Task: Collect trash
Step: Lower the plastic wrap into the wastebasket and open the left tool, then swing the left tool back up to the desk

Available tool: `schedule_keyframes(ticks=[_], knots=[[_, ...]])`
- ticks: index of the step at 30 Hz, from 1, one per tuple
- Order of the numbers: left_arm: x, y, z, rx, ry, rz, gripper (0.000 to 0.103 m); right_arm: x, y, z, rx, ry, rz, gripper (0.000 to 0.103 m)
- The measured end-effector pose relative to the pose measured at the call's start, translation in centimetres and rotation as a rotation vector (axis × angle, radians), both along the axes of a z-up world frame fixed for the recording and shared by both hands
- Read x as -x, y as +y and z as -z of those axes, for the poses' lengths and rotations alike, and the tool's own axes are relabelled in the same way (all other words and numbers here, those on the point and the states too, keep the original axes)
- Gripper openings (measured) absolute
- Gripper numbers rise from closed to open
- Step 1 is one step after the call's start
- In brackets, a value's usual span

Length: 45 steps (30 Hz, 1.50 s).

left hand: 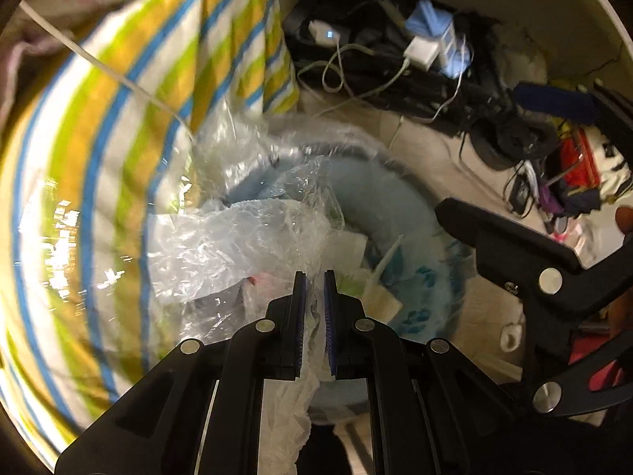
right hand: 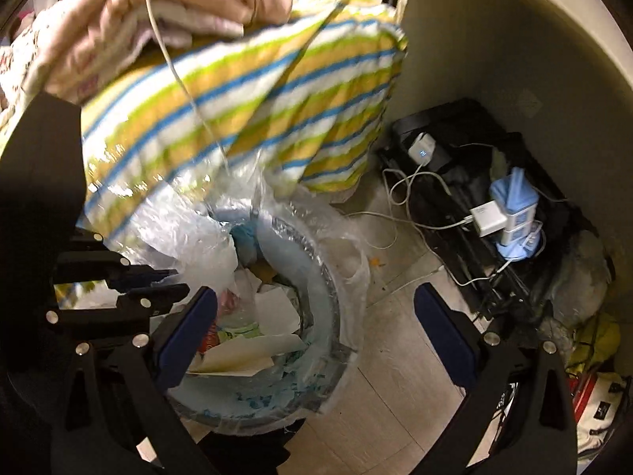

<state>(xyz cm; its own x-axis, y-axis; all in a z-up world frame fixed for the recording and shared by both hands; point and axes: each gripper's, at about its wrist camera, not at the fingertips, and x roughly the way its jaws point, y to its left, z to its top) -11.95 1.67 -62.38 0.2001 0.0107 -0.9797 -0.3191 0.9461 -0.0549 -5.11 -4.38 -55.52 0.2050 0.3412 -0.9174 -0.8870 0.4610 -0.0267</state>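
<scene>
My left gripper [left hand: 314,277] pinches the clear crinkled plastic liner [left hand: 245,245], trailing back toward me, probably; my right gripper [right hand: 316,308] gapes wide over the round pale-blue trash bin [right hand: 316,277], striped bedding [right hand: 237,111] crowding left, bare tile floor [right hand: 399,316] right.

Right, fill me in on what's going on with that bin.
A person is collecting trash with a gripper in each hand. The left gripper is shut on a piece of thin clear plastic, held over the blue bin, which already holds paper scraps and has a clear liner. The right gripper is open and empty, also above the bin. A striped cloth hangs beside it.
</scene>
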Motion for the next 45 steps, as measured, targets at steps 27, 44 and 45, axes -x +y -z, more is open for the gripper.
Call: schedule_keyframes(ticks=[27, 44, 45], knots=[[-0.9, 1.7, 2.5, -0.111, 0.078, 0.076, 0.082, -1.6, 1.4, 2.6, 0.100, -0.001, -0.020, 0.097], [-7.9, 2.1, -31.1, -0.288, -0.279, 0.152, 0.097, -9.1, -6.2, -28.5, -0.144, -0.191, 0.417, 0.097], [-9.0, 1.8, -33.3, -0.301, -0.314, 0.171, 0.097, -9.6, -6.4, -29.8, -0.157, -0.210, 0.435, 0.097]])
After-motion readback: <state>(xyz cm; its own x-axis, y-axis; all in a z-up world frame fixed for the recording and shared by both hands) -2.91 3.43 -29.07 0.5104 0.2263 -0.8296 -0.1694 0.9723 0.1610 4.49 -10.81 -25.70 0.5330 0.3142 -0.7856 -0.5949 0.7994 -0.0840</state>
